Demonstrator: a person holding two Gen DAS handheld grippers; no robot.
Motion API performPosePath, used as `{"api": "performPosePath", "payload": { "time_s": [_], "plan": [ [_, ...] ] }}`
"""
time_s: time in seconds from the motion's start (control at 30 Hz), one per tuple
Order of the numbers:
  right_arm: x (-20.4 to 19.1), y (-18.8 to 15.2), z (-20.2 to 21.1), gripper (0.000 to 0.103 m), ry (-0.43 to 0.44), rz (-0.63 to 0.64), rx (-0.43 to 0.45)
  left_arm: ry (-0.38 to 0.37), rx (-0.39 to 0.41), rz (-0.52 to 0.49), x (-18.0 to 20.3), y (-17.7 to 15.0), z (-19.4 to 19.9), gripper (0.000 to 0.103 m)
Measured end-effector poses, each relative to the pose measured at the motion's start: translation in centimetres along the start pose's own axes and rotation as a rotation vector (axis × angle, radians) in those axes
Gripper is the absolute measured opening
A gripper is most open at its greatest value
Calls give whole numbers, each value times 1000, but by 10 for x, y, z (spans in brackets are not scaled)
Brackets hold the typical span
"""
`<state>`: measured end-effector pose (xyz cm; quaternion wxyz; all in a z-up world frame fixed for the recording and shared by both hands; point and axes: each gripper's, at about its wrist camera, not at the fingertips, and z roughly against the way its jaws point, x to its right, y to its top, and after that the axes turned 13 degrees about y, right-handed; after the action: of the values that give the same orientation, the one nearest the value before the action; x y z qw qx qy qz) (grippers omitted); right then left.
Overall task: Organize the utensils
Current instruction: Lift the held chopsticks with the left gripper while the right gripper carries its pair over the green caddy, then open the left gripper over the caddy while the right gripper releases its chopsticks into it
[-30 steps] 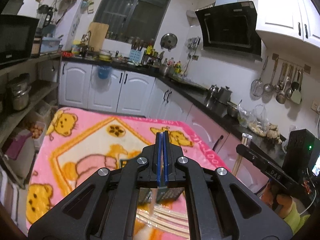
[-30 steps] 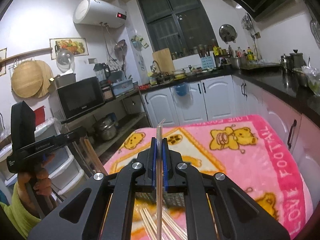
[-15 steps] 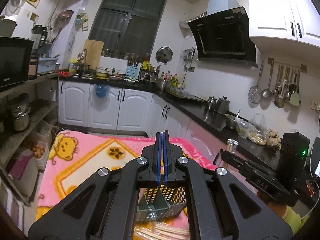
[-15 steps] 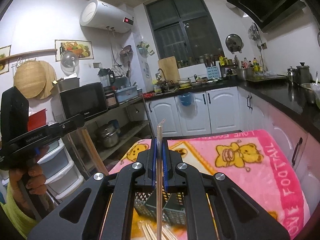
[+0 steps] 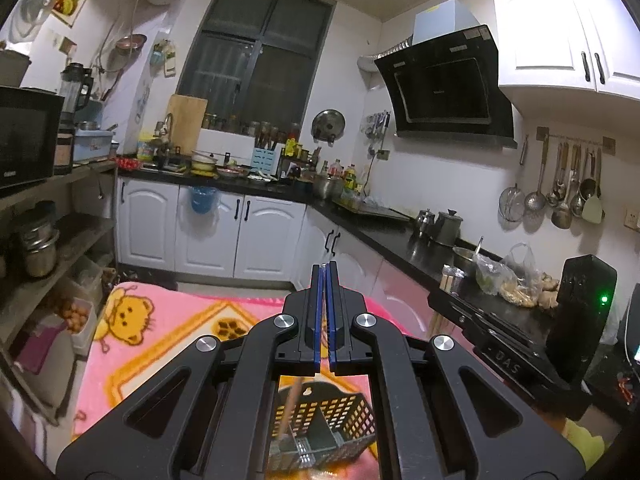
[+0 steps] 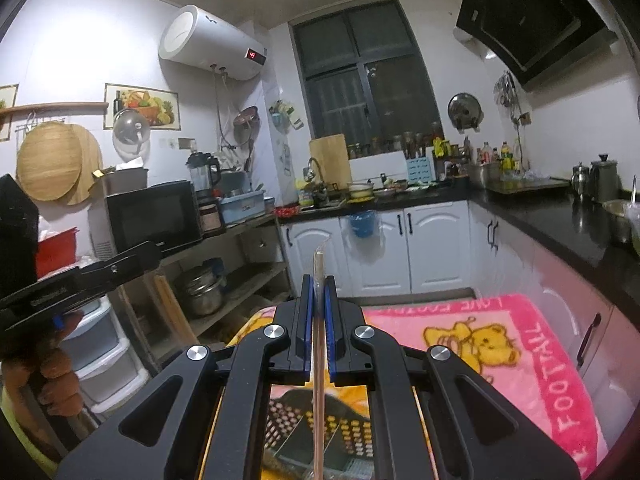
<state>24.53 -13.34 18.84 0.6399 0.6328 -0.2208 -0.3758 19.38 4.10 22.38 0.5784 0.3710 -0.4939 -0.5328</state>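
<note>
My right gripper (image 6: 319,292) is shut on a pair of wrapped chopsticks (image 6: 318,344) that stands upright between the blue pads, its lower end over the dark slotted utensil basket (image 6: 352,428). My left gripper (image 5: 325,280) is shut with nothing seen between its blue pads. Below it the same basket (image 5: 340,420) stands on the pink bear blanket (image 5: 160,332), with a wooden stick (image 5: 290,408) leaning in its left compartment. The right gripper's body shows in the left wrist view (image 5: 500,344), and the left gripper's body in the right wrist view (image 6: 80,280).
The pink blanket (image 6: 500,340) covers the table. White cabinets (image 5: 208,236) and a black counter (image 5: 400,236) run behind and along the right. Open shelves with pots (image 5: 40,248) stand on the left. Hanging ladles (image 5: 560,184) are on the right wall.
Both grippers have risen and tilted up, so more of the kitchen shows. The basket has come into view under them, and the loose chopsticks on the blanket have dropped out of sight.
</note>
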Motion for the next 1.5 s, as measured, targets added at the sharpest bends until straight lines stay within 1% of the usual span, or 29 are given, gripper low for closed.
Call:
{"api": "performPosePath", "payload": {
  "time_s": [0.13,0.23,0.4,0.6,0.97,1.2,1.43,1.5],
  "plan": [
    [5,1,-11,6,-10,6,16,7,4,4,-1,-1,-7,0],
    [8,-1,-18,6,-24,23,30,9,-10,13,-5,-5,-14,0],
    [15,-13,-27,6,-39,54,49,36,-19,13,-8,-12,-28,0],
    [26,-31,-37,6,-75,67,40,42,-48,19,-11,-27,-41,0],
    [39,-61,-51,6,-81,13,-10,39,-101,30,-9,-52,-61,0],
    [44,-74,-52,6,-87,-39,-38,38,-130,45,-12,-65,-67,0],
    [48,-82,-50,6,-87,-86,-71,52,-146,50,-16,-74,-67,1],
    [47,-84,-48,9,-90,-91,-85,59,-152,53,-18,-76,-68,1]
  ]
}}
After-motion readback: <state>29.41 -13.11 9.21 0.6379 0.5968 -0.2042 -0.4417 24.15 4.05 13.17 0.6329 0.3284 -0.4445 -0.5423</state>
